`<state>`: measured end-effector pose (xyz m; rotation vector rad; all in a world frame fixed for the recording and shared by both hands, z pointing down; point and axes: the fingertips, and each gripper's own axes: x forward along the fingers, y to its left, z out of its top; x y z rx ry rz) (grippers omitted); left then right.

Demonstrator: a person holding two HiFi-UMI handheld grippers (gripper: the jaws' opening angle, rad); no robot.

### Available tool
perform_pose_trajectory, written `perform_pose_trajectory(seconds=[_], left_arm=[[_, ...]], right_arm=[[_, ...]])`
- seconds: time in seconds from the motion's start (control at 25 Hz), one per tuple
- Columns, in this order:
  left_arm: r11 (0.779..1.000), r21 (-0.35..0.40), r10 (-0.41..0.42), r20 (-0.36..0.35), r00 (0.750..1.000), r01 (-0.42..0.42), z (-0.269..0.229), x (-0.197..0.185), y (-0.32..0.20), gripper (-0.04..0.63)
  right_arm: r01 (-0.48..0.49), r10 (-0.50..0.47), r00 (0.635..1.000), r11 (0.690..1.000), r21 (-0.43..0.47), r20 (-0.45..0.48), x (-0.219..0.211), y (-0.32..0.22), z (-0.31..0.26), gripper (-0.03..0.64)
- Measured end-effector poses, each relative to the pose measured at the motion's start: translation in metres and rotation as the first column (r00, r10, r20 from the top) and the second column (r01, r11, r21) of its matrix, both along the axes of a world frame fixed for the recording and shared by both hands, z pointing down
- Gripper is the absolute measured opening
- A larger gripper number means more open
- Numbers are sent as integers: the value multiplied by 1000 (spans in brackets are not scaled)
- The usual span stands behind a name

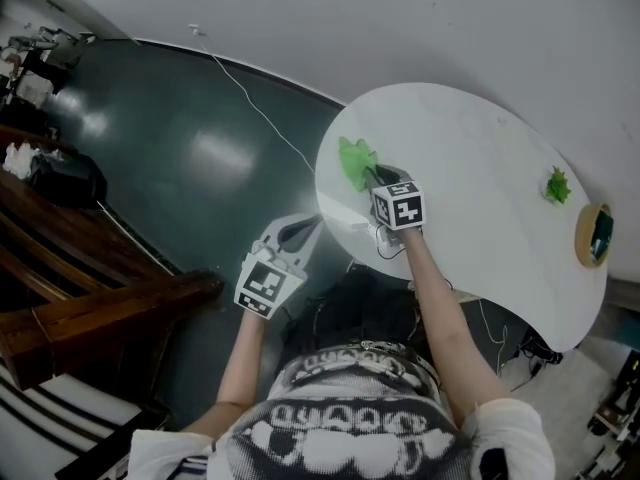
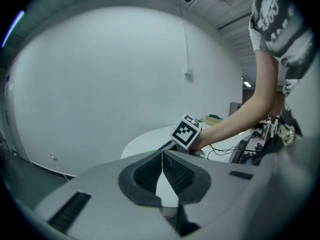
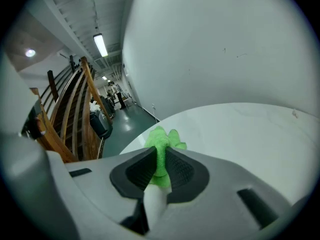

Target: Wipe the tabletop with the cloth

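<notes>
We see our left gripper (image 2: 162, 156) with its jaws pressed together and nothing between the ribbed pads. Beyond them the right gripper's marker cube (image 2: 186, 131) sits over the white tabletop (image 2: 142, 140), a bare forearm (image 2: 235, 119) reaching down to it, a white wall (image 2: 100, 84) behind

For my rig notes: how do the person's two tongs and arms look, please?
Both the left tongs and the right tongs have grey moulded plastic bodies and black ribbed pads, each carrying a white cube with black square markers. The person wears a short-sleeved black-and-white patterned shirt.
</notes>
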<state>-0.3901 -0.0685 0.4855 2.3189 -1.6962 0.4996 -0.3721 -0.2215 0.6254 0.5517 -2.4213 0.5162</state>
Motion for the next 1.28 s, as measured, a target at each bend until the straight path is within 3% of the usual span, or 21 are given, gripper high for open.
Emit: perform_pose_trajectory(seconds=[0.24,0.48,1.0,1.28], left_arm=[[999,-2,36,1,999,-36,3,8,-2,6],[994,2,113,7,994,-113,1,45,-20,6],[963,22,271,-7,963,-270,-8,185,-62,5],[928,32,371,-15,929,-370,-15,274,-81,6]], right_arm=[[-73,73,997,997,8,-37,35,-6,12,55],[-141,142,989,990,24,-50,89,-22,12,55],[-326,327,941,945,30,-82,274,-56,16,55],[-433,434,895,901,40,-101,390,-66,15,55]])
